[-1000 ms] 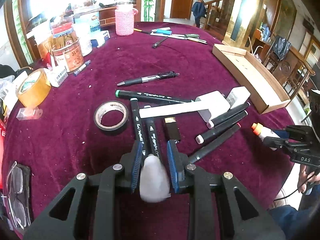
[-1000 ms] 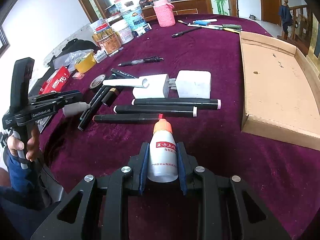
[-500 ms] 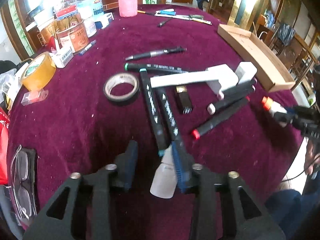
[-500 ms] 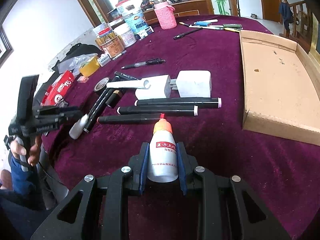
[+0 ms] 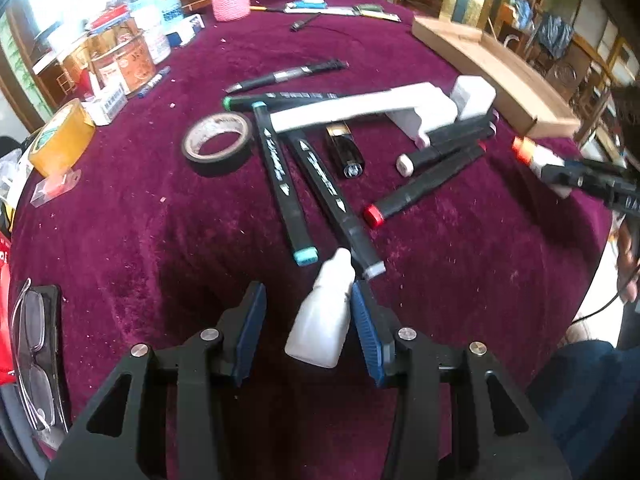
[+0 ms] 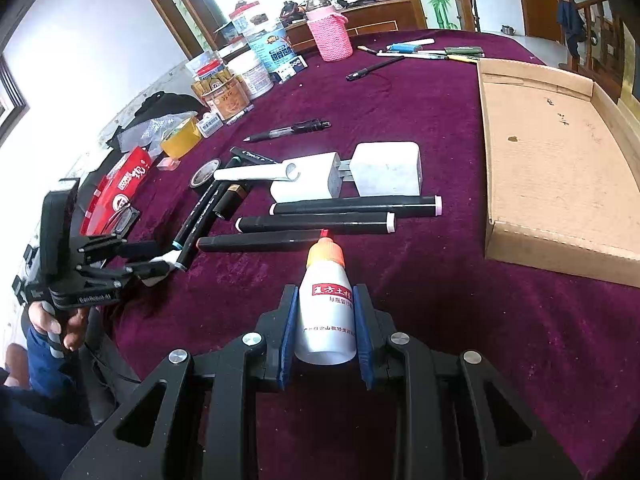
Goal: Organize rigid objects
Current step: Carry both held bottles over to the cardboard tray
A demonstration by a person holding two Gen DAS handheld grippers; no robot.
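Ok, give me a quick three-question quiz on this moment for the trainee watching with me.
1. True or false: the right gripper is shut on the orange-capped bottle.
2. The small white bottle at the left gripper is: A) clamped between both jaws, B) leaning on one jaw, jaws open, C) held by the right gripper.
3. In the right wrist view, how many black markers lie side by side ahead of the orange-capped bottle?
Key: 1 true; 2 B; 3 three.

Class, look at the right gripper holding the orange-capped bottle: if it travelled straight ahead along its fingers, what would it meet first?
Probably the nearest black marker, lying crosswise just beyond the orange-capped bottle in the right gripper; depth is uncertain.
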